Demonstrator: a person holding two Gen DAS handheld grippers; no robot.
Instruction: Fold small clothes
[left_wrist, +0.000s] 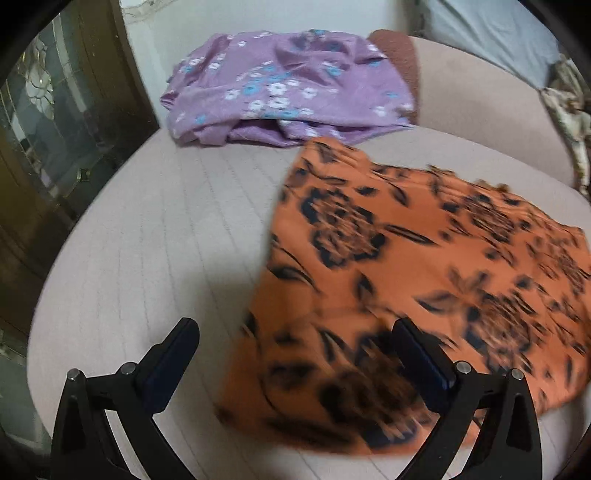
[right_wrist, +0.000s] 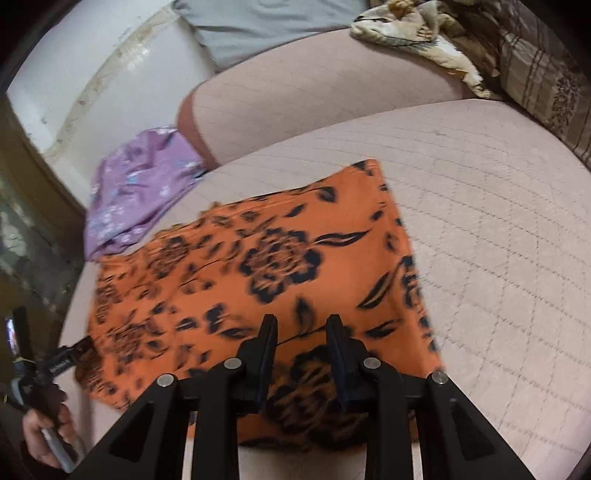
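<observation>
An orange cloth with black flowers (left_wrist: 424, 280) lies spread flat on the pinkish quilted seat (left_wrist: 166, 229). It also shows in the right wrist view (right_wrist: 258, 273). My left gripper (left_wrist: 295, 328) is open wide above the cloth's near left edge, one finger over the seat and one over the cloth. My right gripper (right_wrist: 302, 325) hangs above the cloth's near edge with its fingers a narrow gap apart and nothing between them. The left gripper also shows at the cloth's left corner in the right wrist view (right_wrist: 79, 349).
A folded purple floral garment (left_wrist: 288, 88) lies at the back of the seat; it also shows in the right wrist view (right_wrist: 136, 192). A dark glass-fronted cabinet (left_wrist: 48, 147) stands to the left. A patterned blanket (right_wrist: 417, 33) and pillow (right_wrist: 543, 81) lie at the right.
</observation>
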